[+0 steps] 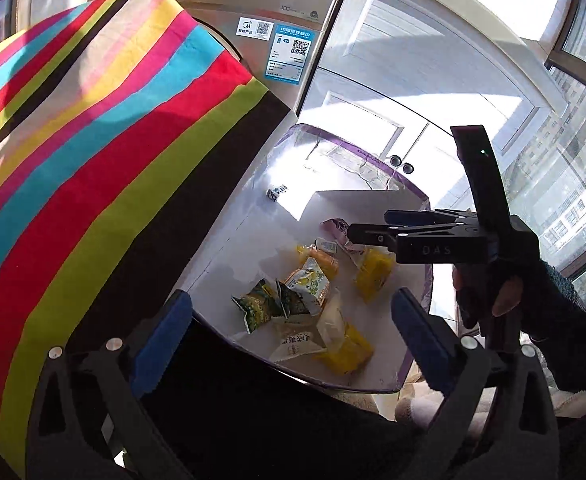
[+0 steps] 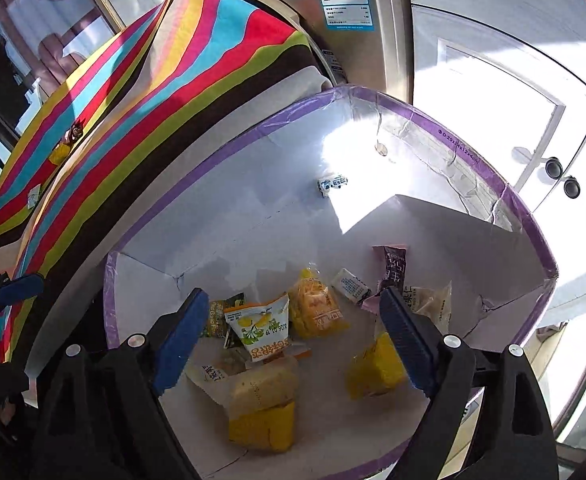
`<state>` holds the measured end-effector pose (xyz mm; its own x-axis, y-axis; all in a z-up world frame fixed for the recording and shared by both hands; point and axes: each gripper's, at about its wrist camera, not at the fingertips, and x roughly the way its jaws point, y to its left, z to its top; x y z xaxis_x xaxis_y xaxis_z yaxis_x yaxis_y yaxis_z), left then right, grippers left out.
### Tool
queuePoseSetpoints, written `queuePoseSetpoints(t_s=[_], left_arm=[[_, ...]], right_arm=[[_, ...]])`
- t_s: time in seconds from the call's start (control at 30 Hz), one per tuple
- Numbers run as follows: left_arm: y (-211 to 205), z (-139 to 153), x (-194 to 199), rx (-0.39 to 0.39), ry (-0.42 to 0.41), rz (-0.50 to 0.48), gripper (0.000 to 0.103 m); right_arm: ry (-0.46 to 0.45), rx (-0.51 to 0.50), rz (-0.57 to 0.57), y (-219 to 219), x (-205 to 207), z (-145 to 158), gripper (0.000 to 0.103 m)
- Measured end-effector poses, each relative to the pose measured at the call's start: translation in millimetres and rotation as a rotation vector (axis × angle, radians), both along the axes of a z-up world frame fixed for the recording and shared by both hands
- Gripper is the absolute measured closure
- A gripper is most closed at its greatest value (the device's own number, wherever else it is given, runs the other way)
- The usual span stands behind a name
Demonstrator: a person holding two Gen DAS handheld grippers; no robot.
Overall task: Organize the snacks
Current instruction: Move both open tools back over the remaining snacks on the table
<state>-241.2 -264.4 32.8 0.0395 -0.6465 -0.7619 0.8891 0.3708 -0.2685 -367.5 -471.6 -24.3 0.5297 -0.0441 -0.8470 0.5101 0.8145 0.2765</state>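
The snacks (image 2: 277, 332) are seen heaped in the near end of a purple-edged white box (image 2: 533, 216), beneath both tongs. The right tongs (image 2: 293, 332) are spread wide, nothing gripped; the left tongs (image 1: 289, 336) likewise. About ten packets are counted, four yellow; one small packet (image 2: 331, 184) lies far off.

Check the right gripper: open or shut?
Open. The right gripper has its blue pads spread wide above the box, nothing between them.
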Motion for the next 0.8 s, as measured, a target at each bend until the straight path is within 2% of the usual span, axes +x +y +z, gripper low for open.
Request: queuePoseSetpoints(t_s=[0.1,0.2,0.4,0.6,0.7,0.8], left_arm=[[51.4,3.6,53.7,-0.003,-0.036,0.252,0.002],[110.5,5.0,102.4,0.038,-0.082,0.520,0.002],[220.4,3.2,173.1,0.031,-0.126,0.878,0.002],[281.0,-6.8,234.2,0.078,-0.162,1.062,0.002],[296.0,-8.2,259.7,0.081,-0.170,1.098,0.002],[300.4,-9.7,283.0,0.102,-0.169,1.114,0.002]], right_arm=[[-0.015,0.003,0.094,26.4,22.0,2.1,0.018],[-0.019,-0.031,0.193,59.1,45.5,5.1,0.018],[-0.053,-0.125,0.414,131.7,97.2,22.0,0.018],[-0.087,-0.268,0.636,203.4,154.4,41.8,0.018],[-0.138,-0.378,0.703,235.2,185.4,51.2,0.017],[-0.154,-0.387,0.730,256.0,225.1,54.4,0.017]])
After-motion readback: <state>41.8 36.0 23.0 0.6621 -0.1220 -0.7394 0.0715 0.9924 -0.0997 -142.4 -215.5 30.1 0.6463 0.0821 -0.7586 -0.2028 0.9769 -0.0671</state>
